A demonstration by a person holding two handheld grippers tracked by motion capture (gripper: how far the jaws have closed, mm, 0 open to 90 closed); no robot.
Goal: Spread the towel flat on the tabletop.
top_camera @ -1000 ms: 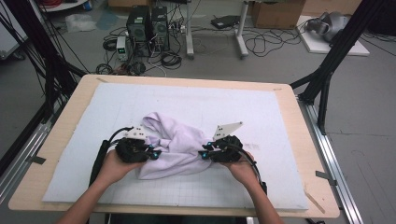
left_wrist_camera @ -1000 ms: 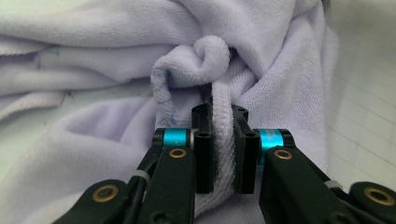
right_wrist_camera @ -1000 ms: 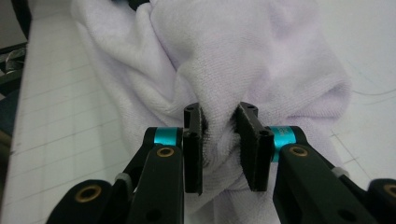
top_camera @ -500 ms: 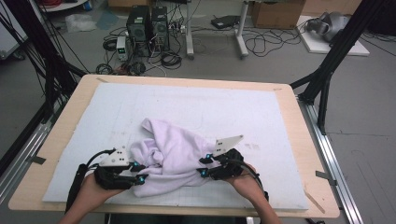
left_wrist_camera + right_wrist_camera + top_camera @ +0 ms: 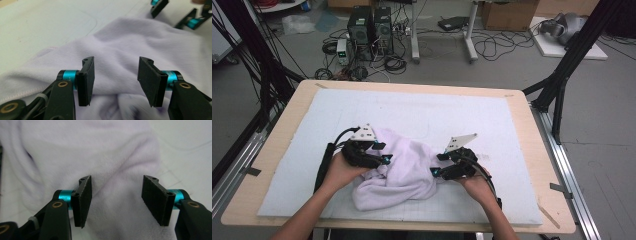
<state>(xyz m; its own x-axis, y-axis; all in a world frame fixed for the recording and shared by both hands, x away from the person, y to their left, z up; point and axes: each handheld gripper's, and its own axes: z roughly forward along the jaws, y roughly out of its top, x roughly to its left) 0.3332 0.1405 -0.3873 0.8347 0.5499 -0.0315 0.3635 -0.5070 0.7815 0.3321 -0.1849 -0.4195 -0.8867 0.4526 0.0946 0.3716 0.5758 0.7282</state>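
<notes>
High view showed a crumpled pale lilac cloth (image 5: pixel 399 172) heaped on the white mat (image 5: pixel 437 115) that covered the wooden tabletop (image 5: pixel 532 150), lying in the lower middle of the frame between the person's two hands. The left claw (image 5: pixel 382 152) sat at the cloth's upper left edge, held in the left hand (image 5: pixel 341 170), and the right claw (image 5: pixel 435 165) sat at the cloth's right edge, held in the right hand (image 5: pixel 476 184). Both claws pointed inward toward the heap. In the left gripper view the left claw (image 5: pixel 115 80) had its jaws spread, having just been opening; the cloth (image 5: pixel 140 42) lay beyond and beneath the gap, and neither pad pressed on it. The right claw (image 5: pixel 175 12) showed at the upper right of that frame, across the cloth. In the right gripper view the right claw (image 5: pixel 116 200) likewise stood spread, its jaws having just been opening, with folds of the cloth (image 5: pixel 100 152) running under and past the gap while the pads stayed clear of the fabric. A bare strip of mat (image 5: pixel 190 150) showed at the right of that frame. Beyond the tabletop, at the top of the high view, computer towers (image 5: pixel 371 27) and loose cables (image 5: pixel 492 47) stood on the floor.
</notes>
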